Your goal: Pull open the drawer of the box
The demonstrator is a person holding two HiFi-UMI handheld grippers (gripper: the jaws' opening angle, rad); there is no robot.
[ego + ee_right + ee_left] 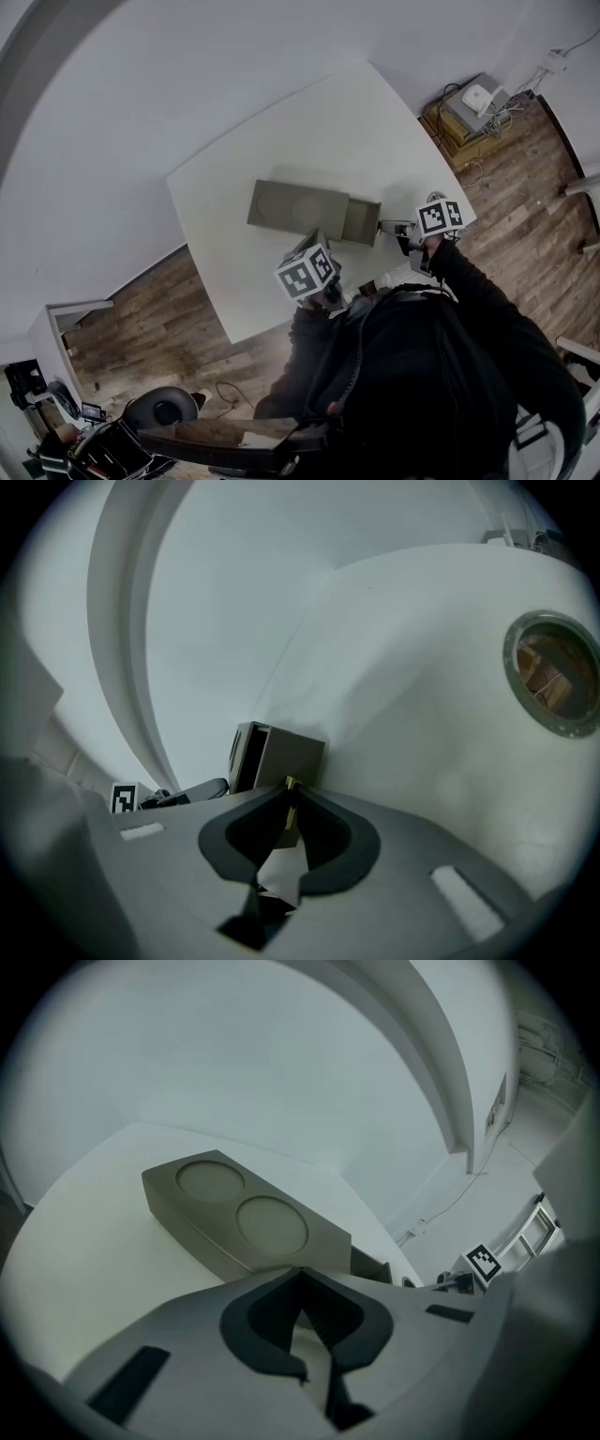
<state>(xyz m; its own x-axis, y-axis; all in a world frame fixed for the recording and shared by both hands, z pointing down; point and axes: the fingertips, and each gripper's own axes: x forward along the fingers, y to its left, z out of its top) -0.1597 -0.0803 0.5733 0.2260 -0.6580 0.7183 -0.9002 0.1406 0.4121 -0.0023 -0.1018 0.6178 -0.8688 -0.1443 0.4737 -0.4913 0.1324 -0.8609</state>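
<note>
A long grey box (pixel 295 204) with two round recesses on top (pixel 239 1208) lies on the white table (pixel 281 141). Its drawer (pixel 361 222) sticks out of the right end, partly open (pixel 367 1263). My right gripper (pixel 386 227) reaches in from the right and is shut on the small brass knob (pixel 290 784) on the drawer's front (pixel 277 757). My left gripper (pixel 319 239) is shut with nothing between its jaws (pixel 300 1277). Its tips are at the box's near long side; contact cannot be told.
The table's near edge (pixel 281 319) runs just under my left gripper. A round cable hole (pixel 553 672) sits in the table top to the right of the drawer. Boxes and cables (pixel 473 105) lie on the wooden floor at the far right.
</note>
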